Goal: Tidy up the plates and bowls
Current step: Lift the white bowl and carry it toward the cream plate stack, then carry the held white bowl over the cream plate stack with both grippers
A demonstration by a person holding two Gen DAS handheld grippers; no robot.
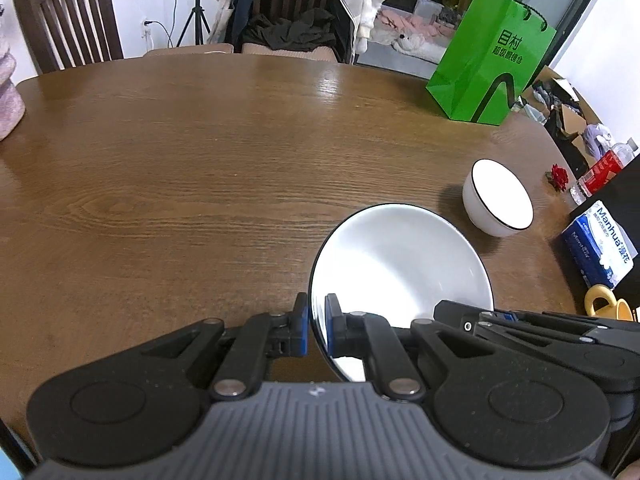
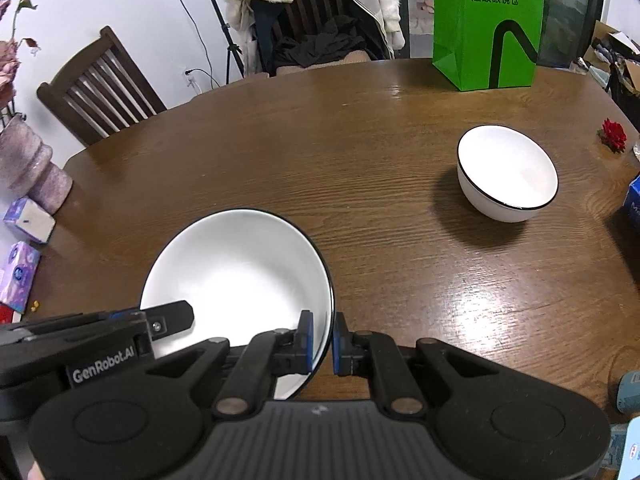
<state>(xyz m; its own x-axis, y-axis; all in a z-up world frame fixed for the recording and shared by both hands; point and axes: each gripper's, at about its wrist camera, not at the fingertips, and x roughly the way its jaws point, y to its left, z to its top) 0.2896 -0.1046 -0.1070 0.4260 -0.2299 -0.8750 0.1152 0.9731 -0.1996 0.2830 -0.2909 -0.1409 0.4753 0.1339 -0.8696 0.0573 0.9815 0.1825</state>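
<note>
A wide white plate with a thin black rim (image 1: 400, 264) (image 2: 240, 276) is held above the brown wooden table (image 1: 180, 184). My left gripper (image 1: 317, 322) is shut on its left rim. My right gripper (image 2: 321, 340) is shut on its right rim; the right gripper also shows at the lower right of the left wrist view (image 1: 520, 324), and the left gripper at the lower left of the right wrist view (image 2: 120, 332). A smaller white bowl with a black rim (image 1: 498, 198) (image 2: 507, 172) stands on the table to the right, apart from the plate.
A green paper bag (image 1: 490, 56) (image 2: 488, 20) stands at the far right. A red flower (image 2: 613, 135), blue tissue pack (image 1: 598, 246), bottle (image 1: 602, 170) and yellow cup (image 1: 608, 306) lie right. A pink vase (image 2: 32, 164) and tissue packs (image 2: 28, 220) lie left. Chairs stand behind.
</note>
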